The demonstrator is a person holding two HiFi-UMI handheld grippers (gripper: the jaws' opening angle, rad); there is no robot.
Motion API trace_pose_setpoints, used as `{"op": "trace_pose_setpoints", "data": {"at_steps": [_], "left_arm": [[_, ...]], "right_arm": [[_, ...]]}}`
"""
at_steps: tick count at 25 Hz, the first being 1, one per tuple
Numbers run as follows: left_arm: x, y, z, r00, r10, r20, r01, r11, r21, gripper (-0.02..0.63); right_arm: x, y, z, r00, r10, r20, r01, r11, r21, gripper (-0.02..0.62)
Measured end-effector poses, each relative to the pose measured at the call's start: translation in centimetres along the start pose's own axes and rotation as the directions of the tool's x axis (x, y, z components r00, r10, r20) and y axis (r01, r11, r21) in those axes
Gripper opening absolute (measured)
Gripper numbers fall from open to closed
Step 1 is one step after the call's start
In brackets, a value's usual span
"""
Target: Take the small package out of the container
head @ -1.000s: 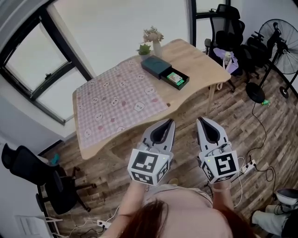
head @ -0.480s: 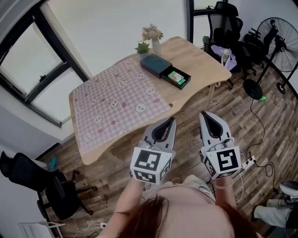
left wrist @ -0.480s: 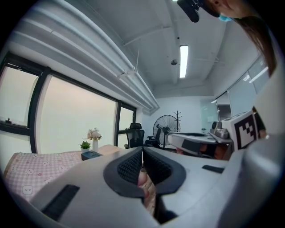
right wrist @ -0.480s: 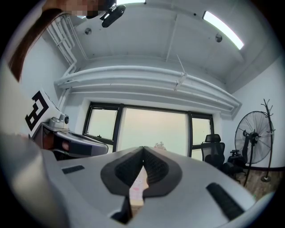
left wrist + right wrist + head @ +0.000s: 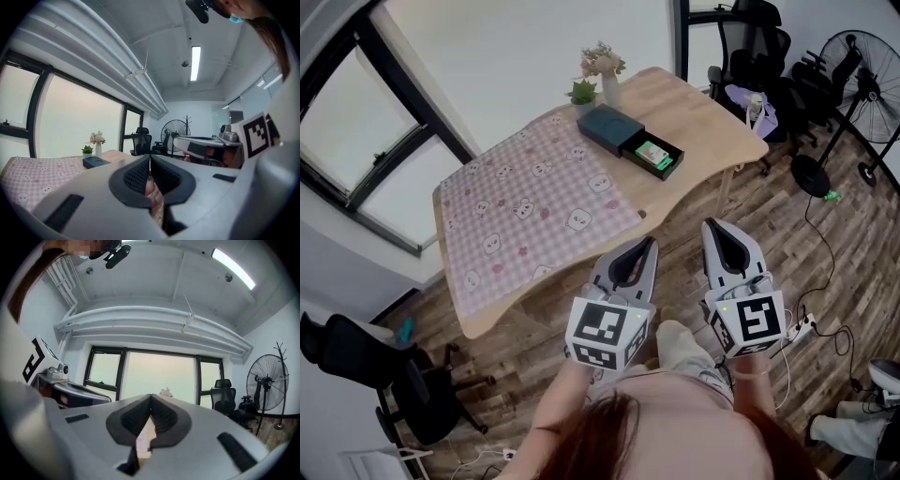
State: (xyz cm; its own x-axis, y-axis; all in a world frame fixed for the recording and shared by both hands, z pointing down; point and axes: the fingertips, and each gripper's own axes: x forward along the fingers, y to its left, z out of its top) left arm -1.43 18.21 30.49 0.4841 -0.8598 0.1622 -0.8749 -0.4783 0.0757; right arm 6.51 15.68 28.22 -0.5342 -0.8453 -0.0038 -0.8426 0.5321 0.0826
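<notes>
head view: green pkg (image 5: 653, 156) in open container (image 5: 606, 127); l claw (image 5: 649, 244), r claw (image 5: 711, 226) closed, empty.

A dark teal, flat, rectangular container (image 5: 605, 127) lies on the far side of a wooden table (image 5: 703, 112). Its drawer (image 5: 674, 169) is slid open, and a small green package (image 5: 653, 156) lies flat inside it.

We are seeing a pale, smooth wooden counter (image 5: 703, 112) at upper middle, its left part lying under a matt pink checked cloth (image 5: 534, 206). The container (image 5: 614, 131) is showing a dark matt finish. The floor (image 5: 825, 253) is showing grainy wood planks. The left hand-held gripper (image 5: 649, 242) and right hand-held gripper (image 5: 710, 225) are showing matt grey plastic shells with black ribbed pads (image 5: 136, 176).
</notes>
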Motion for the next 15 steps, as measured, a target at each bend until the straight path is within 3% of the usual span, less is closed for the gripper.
{"op": "trace_pose_setpoints", "data": {"at_steps": [15], "left_arm": [[10.1,2.7,1.1,1.0,0.012,-0.005,-0.012,1.0,0.016,0.014]], "right_arm": [[7.5,-6.0,-2.1,0.998,0.064,-0.025,-0.066,0.997,-0.048,-0.003]]}}
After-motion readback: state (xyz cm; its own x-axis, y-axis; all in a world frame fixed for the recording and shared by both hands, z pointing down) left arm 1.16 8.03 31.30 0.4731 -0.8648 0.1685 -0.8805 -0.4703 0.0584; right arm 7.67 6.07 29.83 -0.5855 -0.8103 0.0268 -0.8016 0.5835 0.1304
